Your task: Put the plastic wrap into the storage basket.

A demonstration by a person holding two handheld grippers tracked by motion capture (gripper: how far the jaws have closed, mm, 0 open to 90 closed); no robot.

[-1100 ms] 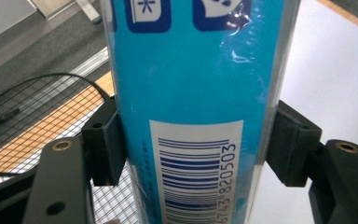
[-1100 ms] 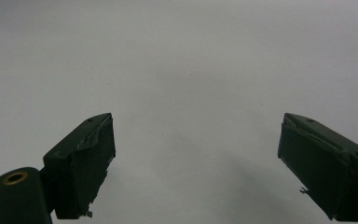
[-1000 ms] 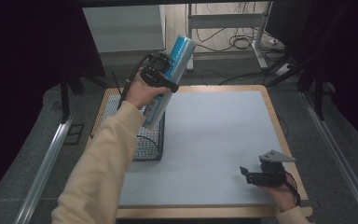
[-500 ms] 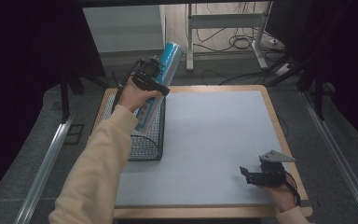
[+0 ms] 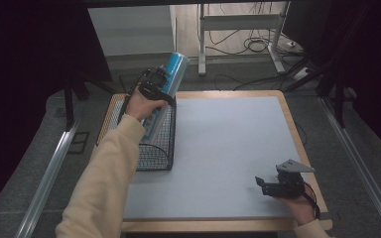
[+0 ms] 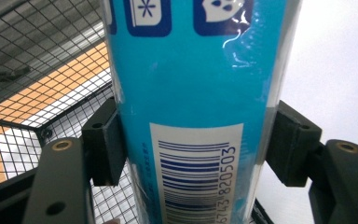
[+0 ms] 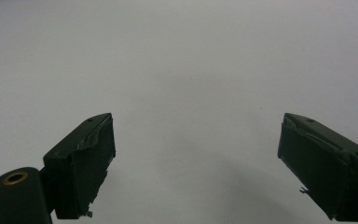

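Surface: we see a wooden table [image 5: 285,111] covered by a pale grey mat [image 5: 223,148], with dark floor and cables behind it.
Basket: a black wire basket [image 5: 156,148] stands on the left part of the mat.
Tube: a blue tube [image 5: 171,74] wrapped in clear film, with a barcode, is tilted; its upper end leans away from us and its lower end is inside the basket.
Left arm: our left arm in a cream sleeve [image 5: 106,173] is stretched forward over the basket, with the hand [image 5: 140,105] behind the tool.
Left gripper [image 6: 193,144]: its two pads are pressed on both sides of the tube, grasping it at the middle.
Right hand [image 5: 297,206]: it rests low at the near right corner of the table.
Right gripper [image 7: 196,158]: its jaws are spread wide over the bare mat with nothing between them.
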